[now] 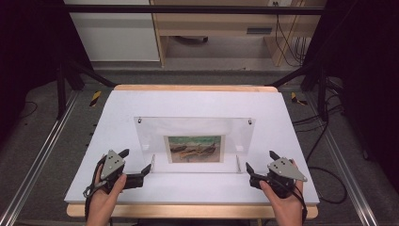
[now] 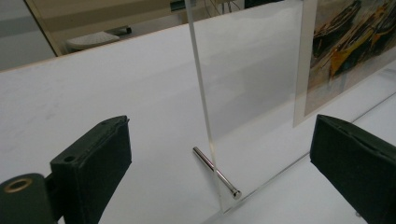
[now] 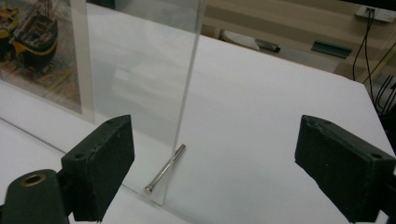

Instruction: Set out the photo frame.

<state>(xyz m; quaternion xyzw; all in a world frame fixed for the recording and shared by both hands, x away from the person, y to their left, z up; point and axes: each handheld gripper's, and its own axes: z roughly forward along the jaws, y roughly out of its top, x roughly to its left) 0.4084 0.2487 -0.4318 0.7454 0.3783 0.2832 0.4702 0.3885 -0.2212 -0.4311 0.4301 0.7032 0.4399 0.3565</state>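
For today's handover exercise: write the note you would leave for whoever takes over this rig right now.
Left gripper: open, at the lower left corner of the acrylic photo frame, holding nothing.
Right gripper: open, at the frame's lower right corner, holding nothing.
The frame stands upright mid-table on metal pins, boat picture inside.
Done: both grippers lined up on the side edges.
Left: likely close on both edges, then lift or move the frame evenly.

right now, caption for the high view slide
Open left tongs and right tongs flank a standing clear acrylic photo frame.
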